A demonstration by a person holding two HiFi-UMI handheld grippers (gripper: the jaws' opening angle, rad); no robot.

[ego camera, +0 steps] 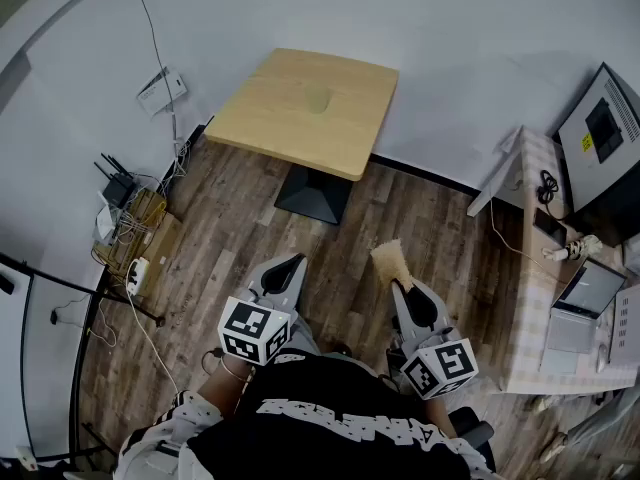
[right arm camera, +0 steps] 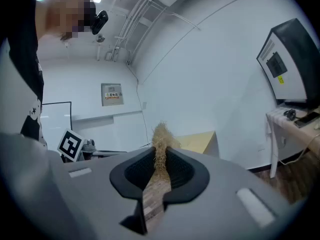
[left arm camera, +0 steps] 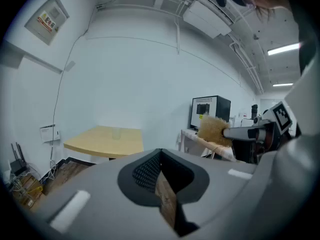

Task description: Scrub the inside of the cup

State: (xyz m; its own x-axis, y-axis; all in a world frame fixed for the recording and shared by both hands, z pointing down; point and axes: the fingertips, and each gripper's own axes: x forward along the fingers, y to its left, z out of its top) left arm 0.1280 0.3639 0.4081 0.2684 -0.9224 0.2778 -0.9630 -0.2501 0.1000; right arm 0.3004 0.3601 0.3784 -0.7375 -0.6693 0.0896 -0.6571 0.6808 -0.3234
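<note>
A clear cup [ego camera: 318,100] stands on the light wooden table [ego camera: 270,118] well ahead of me; it also shows faintly as the cup [left arm camera: 116,133] in the left gripper view. My left gripper [ego camera: 291,264] is held low at my left, its jaws shut with nothing between them [left arm camera: 160,152]. My right gripper [ego camera: 398,282] is shut on a tan fibrous scrubber [ego camera: 389,259], whose tuft sticks out past the jaws [right arm camera: 161,136]. Both grippers are close to my body, far from the cup. The scrubber [left arm camera: 214,129] shows to the right in the left gripper view.
A checked side desk [ego camera: 530,268] with a laptop [ego camera: 585,298], cables and a black monitor [ego camera: 605,128] stands at the right. A router [ego camera: 118,183], a power strip [ego camera: 137,273] and cords lie by the left wall. Wooden floor lies between me and the table.
</note>
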